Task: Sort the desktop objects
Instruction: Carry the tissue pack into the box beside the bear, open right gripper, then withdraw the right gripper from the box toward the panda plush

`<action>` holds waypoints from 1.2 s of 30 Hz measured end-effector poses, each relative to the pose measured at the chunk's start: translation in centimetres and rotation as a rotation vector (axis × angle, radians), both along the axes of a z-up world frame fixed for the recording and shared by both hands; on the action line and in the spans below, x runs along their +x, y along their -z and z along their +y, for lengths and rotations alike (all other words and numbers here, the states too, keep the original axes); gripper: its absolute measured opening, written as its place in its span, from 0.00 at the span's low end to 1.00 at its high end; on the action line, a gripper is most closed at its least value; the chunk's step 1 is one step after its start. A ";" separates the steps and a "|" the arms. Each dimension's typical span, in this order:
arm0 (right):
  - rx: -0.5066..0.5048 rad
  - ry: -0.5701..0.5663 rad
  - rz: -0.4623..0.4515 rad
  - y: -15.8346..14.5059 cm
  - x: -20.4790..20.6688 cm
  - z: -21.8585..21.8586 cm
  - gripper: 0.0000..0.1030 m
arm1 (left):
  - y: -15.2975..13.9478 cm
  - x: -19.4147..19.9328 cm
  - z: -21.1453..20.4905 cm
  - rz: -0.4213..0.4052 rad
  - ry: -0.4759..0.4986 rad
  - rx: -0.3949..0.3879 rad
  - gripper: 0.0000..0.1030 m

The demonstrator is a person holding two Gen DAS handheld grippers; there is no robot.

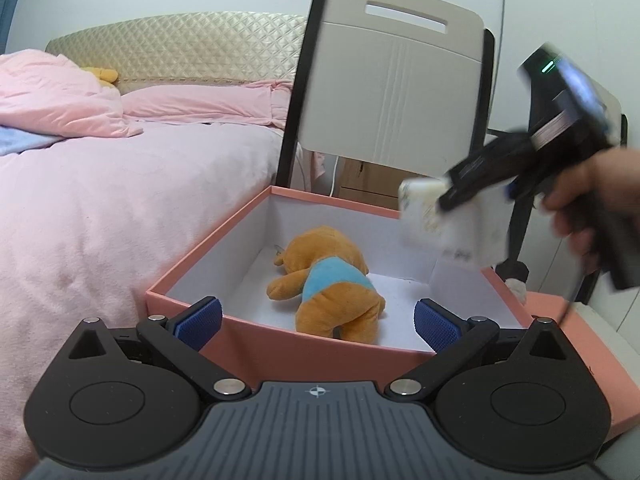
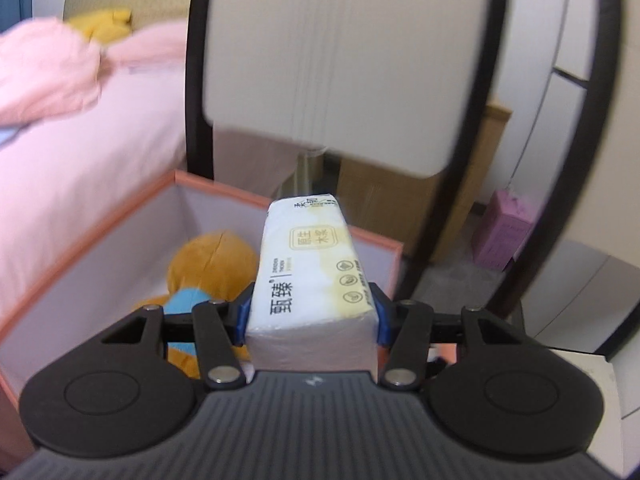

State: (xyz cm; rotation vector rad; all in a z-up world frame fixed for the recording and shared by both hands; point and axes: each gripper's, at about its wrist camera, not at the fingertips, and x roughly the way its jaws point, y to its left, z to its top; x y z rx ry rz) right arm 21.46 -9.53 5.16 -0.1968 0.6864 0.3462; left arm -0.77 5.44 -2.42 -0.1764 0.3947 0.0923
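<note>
A bedroom in a home: a bed (image 1: 120,184) made up in pink bedding (image 1: 60,92) stands against a quilted cream headboard (image 1: 180,40), a yellow soft toy (image 1: 102,74) lying by the pillows. Beside it are a beige chair (image 1: 396,80) and a wooden bedside cabinet (image 1: 372,180).

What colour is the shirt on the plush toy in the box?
Light blue, on the orange plush toy; clearest in the left wrist view.
</note>
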 end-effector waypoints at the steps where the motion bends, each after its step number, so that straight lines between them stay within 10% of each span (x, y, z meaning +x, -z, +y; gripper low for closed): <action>1: -0.014 0.001 0.010 0.7 0.6 0.7 0.54 | 0.0 0.0 0.1 -0.001 -0.002 -0.003 1.00; 16: -0.084 0.015 0.102 7.9 4.0 3.2 0.57 | 0.1 0.0 0.9 0.009 -0.006 -0.032 1.00; 36: 0.221 0.062 -0.197 -1.0 -11.4 -7.1 0.92 | -0.1 -0.6 -0.4 -0.027 0.011 0.022 1.00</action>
